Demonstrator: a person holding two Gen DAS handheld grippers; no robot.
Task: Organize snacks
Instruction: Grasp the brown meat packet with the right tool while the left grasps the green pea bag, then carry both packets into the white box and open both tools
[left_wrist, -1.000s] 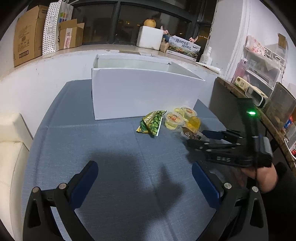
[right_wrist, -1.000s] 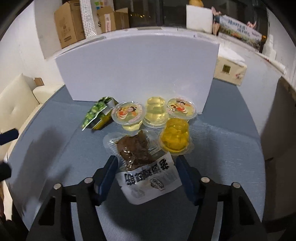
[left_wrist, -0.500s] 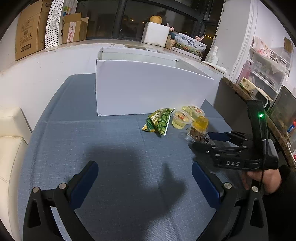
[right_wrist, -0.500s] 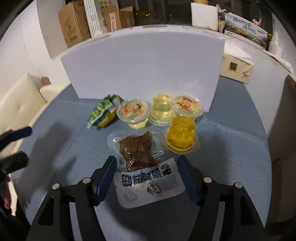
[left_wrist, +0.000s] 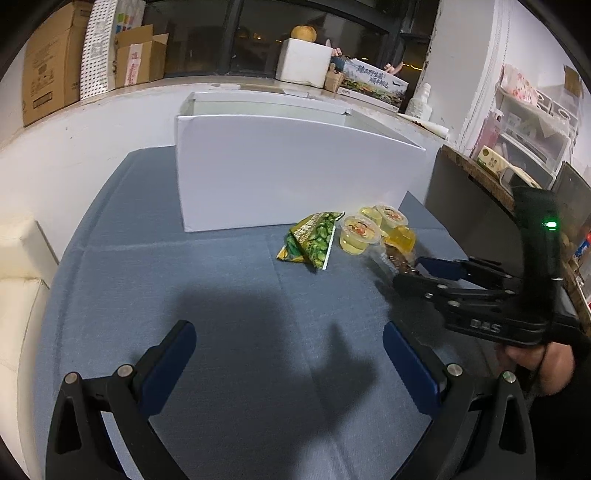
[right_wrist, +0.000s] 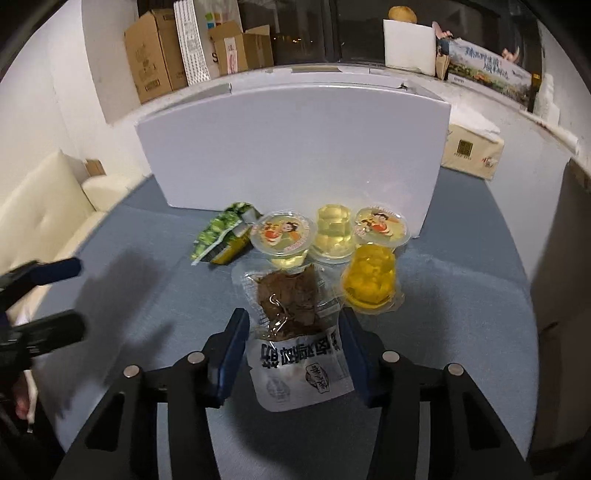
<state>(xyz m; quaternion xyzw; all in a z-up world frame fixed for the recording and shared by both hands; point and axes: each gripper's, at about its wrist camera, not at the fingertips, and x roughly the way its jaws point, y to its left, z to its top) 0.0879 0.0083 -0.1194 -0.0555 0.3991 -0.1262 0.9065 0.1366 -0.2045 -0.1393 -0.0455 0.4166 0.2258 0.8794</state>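
- Right wrist view: my right gripper (right_wrist: 293, 338) has just been closing, its blue fingers (right_wrist: 232, 345) now pinching the clear meat snack packet (right_wrist: 293, 332) by both side edges, low over the blue surface (right_wrist: 461, 314).
- Jelly cups (right_wrist: 282, 234) and a green pea bag (right_wrist: 221, 236) lie just beyond, before the white box (right_wrist: 295, 147).
- My left gripper (left_wrist: 288, 365) has fingers (left_wrist: 168, 363) spread wide, nothing between them, well apart from the snacks.

Both grippers, left (left_wrist: 288, 363) and right (right_wrist: 293, 341), are black linkage frames with silver pivot screws and blue finger pads (right_wrist: 231, 354). The right's handle bears "DAS" lettering and a green light.
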